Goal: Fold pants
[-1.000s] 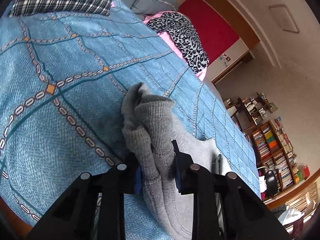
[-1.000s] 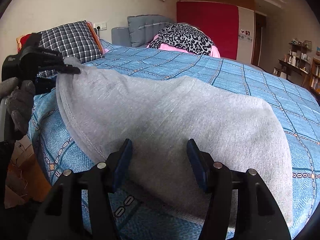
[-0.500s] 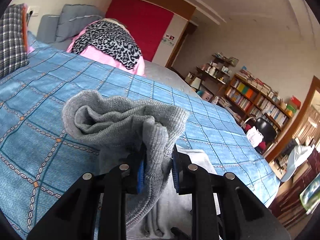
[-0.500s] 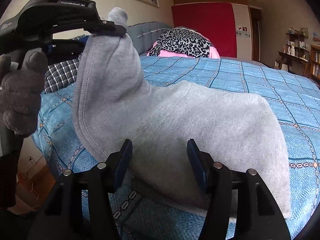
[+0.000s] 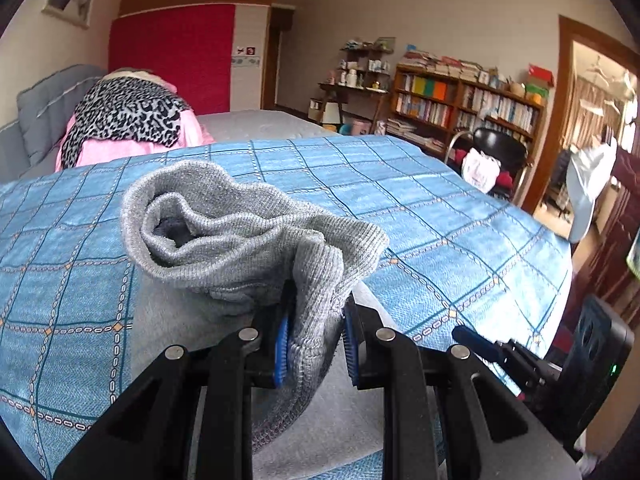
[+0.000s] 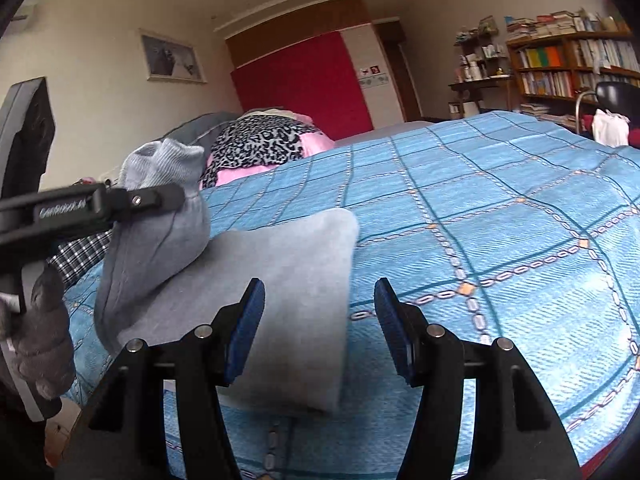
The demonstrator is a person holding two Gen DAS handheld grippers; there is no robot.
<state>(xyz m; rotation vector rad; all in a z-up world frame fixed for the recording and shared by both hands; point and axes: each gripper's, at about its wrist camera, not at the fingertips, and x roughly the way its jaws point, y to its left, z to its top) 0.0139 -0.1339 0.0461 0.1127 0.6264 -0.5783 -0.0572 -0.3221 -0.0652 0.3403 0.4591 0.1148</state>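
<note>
Grey sweatpants [image 6: 280, 288] lie folded on the blue patterned bedspread [image 6: 500, 220]. My left gripper [image 5: 314, 344] is shut on the ribbed grey cuff of the pants [image 5: 248, 236] and holds it lifted above the bed. In the right wrist view the left gripper [image 6: 160, 200] shows at the left with that cuff [image 6: 164, 168] raised. My right gripper [image 6: 320, 320] is open and empty, just above the near edge of the folded pants. The right gripper [image 5: 496, 350] also shows low at the right of the left wrist view.
A leopard-print cloth on pink bedding [image 5: 128, 120] lies at the head of the bed. A plaid pillow [image 6: 80, 256] sits at the left. Bookshelves [image 5: 464, 100] and a black chair [image 5: 496, 148] stand beyond the bed's far side.
My left gripper has lifted the cuff and carried it over the pants toward the right. My right gripper has drawn back and turned right, staying open.
</note>
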